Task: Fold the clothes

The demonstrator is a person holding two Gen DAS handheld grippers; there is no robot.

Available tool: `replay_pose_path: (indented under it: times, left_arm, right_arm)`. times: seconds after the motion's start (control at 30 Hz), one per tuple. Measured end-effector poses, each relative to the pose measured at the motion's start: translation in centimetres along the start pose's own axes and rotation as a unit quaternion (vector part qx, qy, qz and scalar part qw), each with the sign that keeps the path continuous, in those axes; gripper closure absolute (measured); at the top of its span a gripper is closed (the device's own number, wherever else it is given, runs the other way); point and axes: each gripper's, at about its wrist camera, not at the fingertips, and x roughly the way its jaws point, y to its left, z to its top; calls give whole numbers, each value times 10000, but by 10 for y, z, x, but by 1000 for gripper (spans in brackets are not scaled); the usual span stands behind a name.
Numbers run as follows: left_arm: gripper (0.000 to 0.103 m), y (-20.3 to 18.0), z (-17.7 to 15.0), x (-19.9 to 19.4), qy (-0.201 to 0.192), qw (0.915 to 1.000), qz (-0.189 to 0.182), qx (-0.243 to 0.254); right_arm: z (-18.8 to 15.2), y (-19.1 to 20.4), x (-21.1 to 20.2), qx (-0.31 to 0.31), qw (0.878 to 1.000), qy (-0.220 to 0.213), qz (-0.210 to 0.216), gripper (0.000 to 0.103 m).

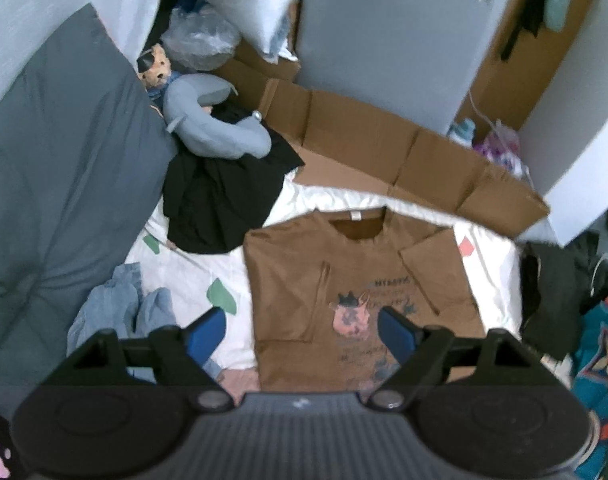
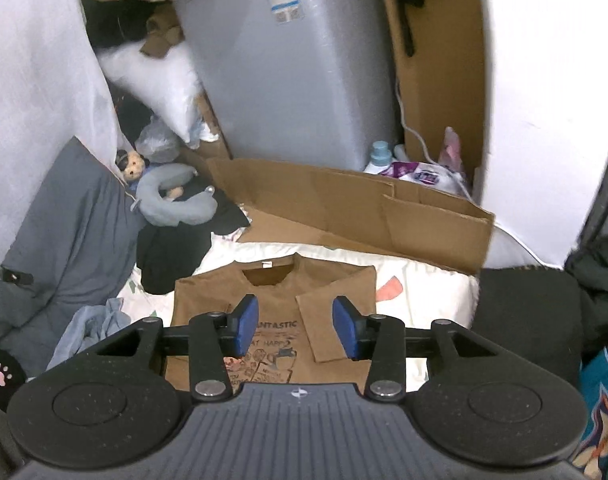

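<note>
- The left tongs (image 1: 301, 332) stand wide open. Nothing is between the blue pads (image 1: 205, 334). They hang above the brown shirt (image 1: 304, 264) and do not touch it.
- The right tongs (image 2: 295, 330) are about half open and hold nothing. They also hang above the shirt.
- The brown shirt lies flat on the bed (image 1: 191, 272), face up. Its neck hole (image 1: 360, 228) points away, toward the cardboard (image 1: 368, 140). Its long side runs from near to far.
- Both sleeves are folded in over the front. The right one (image 1: 436, 268) lies slanted across the chest.
- The shirt is soft cloth with a dark and pink picture (image 1: 350, 314) and some words on it.
- The bed sheet is white with small colored patches.
- A black cloth pile (image 1: 219, 196) is just left of the shirt, and a crumpled blue cloth (image 1: 115, 308) is nearer.
</note>
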Motion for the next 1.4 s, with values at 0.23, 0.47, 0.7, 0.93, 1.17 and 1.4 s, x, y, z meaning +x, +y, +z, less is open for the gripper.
replay_pose_path:
  times: [0.23, 0.47, 0.7, 0.93, 1.17, 1.4]
  left_arm:
    - [18, -22, -20, 16, 10, 9998, -186, -108]
    - [18, -45, -47, 34, 1, 9996, -284, -93]
    - [18, -50, -80, 50, 48, 9994, -228, -261]
    - [18, -44, -114, 58, 136, 9984, -77, -552]
    - [18, -33, -141, 77, 329, 9967, 63, -741]
    - [18, -31, -158, 103, 558, 9959, -42, -707]
  right_arm:
    - [-41, -21, -44, 3, 9997, -178, -180, 55]
    - [-85, -54, -45, 280, 9990, -25, -358, 55]
    - [-125, -83, -35, 447, 9976, 6, -527, 55]
    - [-175, -87, -14, 78, 9958, 313, -858, 55]
    - [-219, -90, 12, 339, 9939, 649, -824, 55]
    - [-247, -95, 29, 433, 9919, 820, -866, 55]
